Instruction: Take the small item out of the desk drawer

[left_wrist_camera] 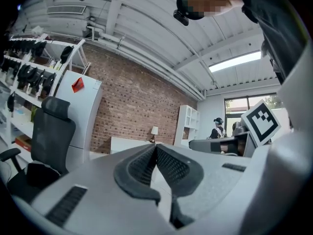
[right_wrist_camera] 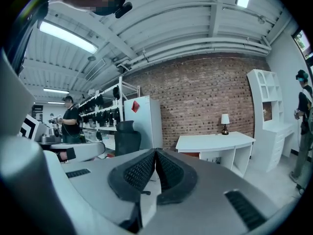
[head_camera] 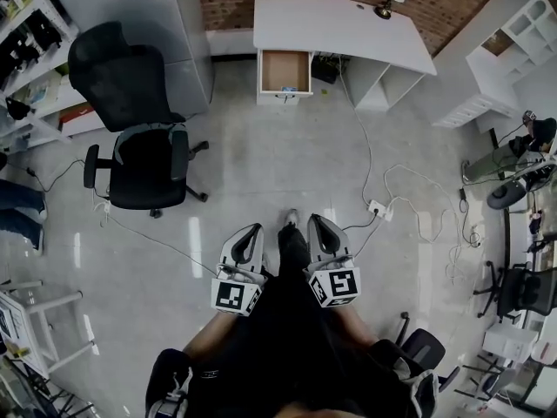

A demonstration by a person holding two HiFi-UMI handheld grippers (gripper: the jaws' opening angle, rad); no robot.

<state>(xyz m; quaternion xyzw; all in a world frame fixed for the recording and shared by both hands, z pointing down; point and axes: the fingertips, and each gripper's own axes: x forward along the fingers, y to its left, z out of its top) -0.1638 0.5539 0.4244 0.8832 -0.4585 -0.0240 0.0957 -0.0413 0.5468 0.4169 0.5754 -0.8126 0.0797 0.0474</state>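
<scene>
Both tongs clenched, nothing between: left gripper (head_camera: 256,230), right gripper (head_camera: 312,220). Open wood-lined drawer (head_camera: 285,70) of white curved desk (head_camera: 339,24) lies well ahead.

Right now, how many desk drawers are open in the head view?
1. The open drawer sticks out from under the white desk, at its left end in the head view. Closed drawers may be hidden beneath it.

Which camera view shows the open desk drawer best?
The head view: it looks down into the open drawer. The right gripper view shows a brown sliver under the desk; the left gripper view shows no drawer.
</scene>
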